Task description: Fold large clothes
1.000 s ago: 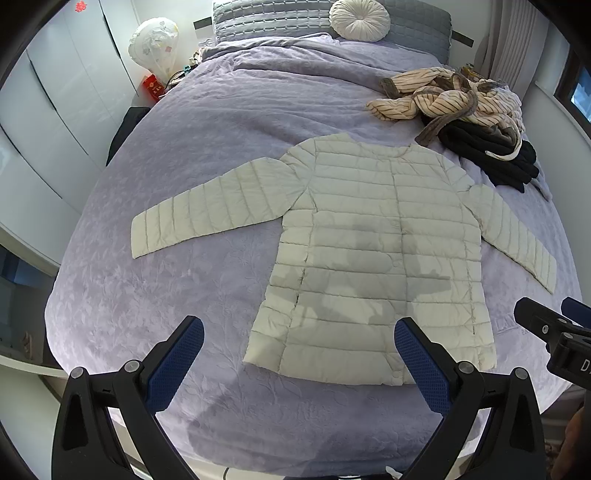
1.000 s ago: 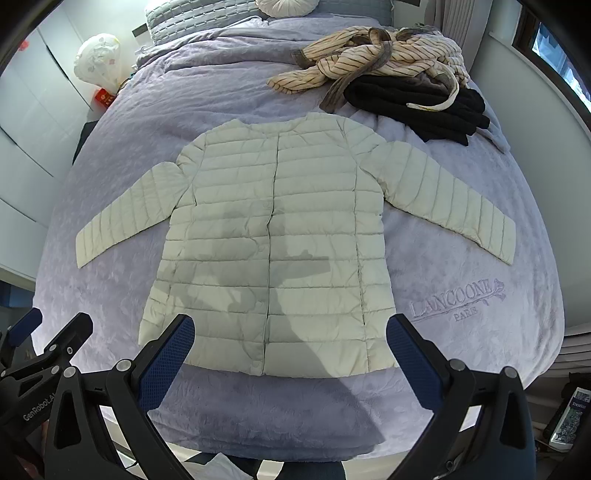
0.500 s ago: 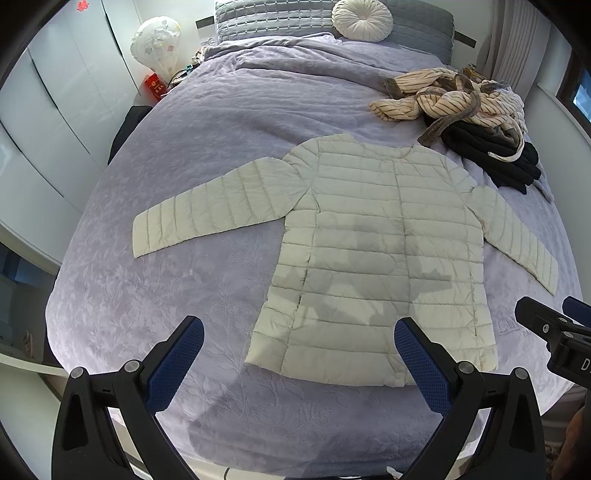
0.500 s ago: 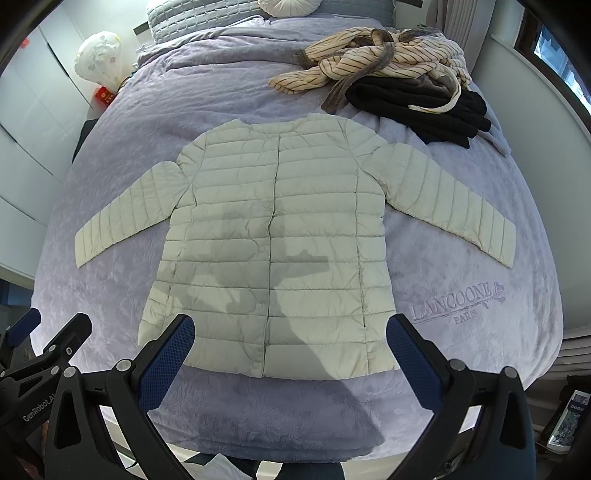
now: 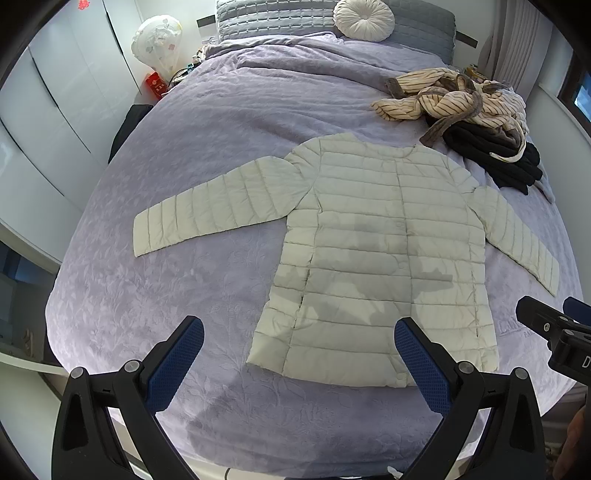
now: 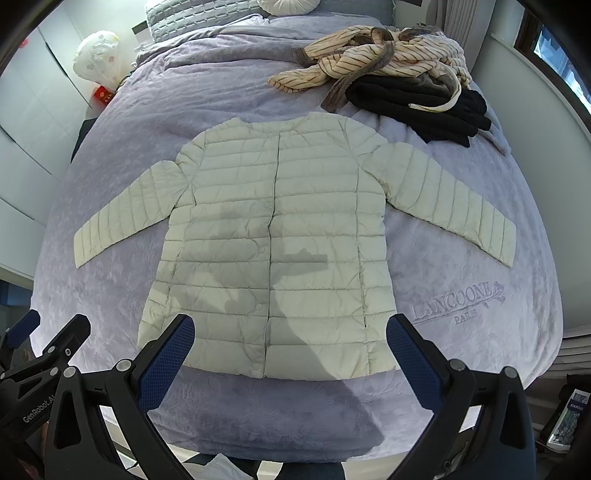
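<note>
A cream quilted puffer jacket (image 5: 376, 251) lies flat and front up on the lilac bed cover (image 5: 207, 122), both sleeves spread out; it also shows in the right wrist view (image 6: 273, 236). My left gripper (image 5: 299, 350) is open and empty, held above the bed's near edge, by the jacket's lower left hem. My right gripper (image 6: 290, 350) is open and empty, held over the jacket's hem. The right gripper's tip shows at the right edge of the left wrist view (image 5: 550, 325).
A heap of striped and black clothes (image 6: 391, 81) lies at the far right of the bed. A round white cushion (image 5: 364, 18) and grey pillows are at the head. White wardrobe doors (image 5: 48, 122) stand on the left. A wall and window are at the right.
Both views have shifted very slightly; the jacket and both open grippers stay as they were.
</note>
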### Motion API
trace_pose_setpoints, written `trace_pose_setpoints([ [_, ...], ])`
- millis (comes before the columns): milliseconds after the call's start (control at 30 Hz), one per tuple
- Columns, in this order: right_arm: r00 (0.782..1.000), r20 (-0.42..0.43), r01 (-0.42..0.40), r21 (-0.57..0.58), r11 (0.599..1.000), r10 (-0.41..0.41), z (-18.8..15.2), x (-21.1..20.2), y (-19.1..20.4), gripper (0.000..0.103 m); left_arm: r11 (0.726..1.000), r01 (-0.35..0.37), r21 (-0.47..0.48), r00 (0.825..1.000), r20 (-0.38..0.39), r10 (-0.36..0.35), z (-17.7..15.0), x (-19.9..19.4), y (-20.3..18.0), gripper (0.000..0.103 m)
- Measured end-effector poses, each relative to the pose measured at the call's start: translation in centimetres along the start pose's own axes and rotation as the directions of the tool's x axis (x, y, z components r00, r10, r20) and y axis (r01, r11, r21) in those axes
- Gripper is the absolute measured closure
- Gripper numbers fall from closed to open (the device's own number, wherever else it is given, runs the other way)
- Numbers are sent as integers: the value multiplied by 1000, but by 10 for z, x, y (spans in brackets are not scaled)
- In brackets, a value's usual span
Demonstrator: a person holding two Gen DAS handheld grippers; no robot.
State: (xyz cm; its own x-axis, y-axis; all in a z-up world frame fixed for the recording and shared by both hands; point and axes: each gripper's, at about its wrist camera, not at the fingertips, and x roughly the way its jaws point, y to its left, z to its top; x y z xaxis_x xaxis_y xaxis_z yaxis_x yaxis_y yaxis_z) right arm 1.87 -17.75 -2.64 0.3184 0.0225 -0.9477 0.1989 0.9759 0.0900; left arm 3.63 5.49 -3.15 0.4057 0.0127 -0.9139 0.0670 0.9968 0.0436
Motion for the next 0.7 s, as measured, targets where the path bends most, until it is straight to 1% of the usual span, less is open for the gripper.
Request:
trace_pose_setpoints([
  [700,1000,-6,5,-6,1000,-5,3,1,3,0,1000,1,-8,1000,-5,-1,0,3,3,0],
])
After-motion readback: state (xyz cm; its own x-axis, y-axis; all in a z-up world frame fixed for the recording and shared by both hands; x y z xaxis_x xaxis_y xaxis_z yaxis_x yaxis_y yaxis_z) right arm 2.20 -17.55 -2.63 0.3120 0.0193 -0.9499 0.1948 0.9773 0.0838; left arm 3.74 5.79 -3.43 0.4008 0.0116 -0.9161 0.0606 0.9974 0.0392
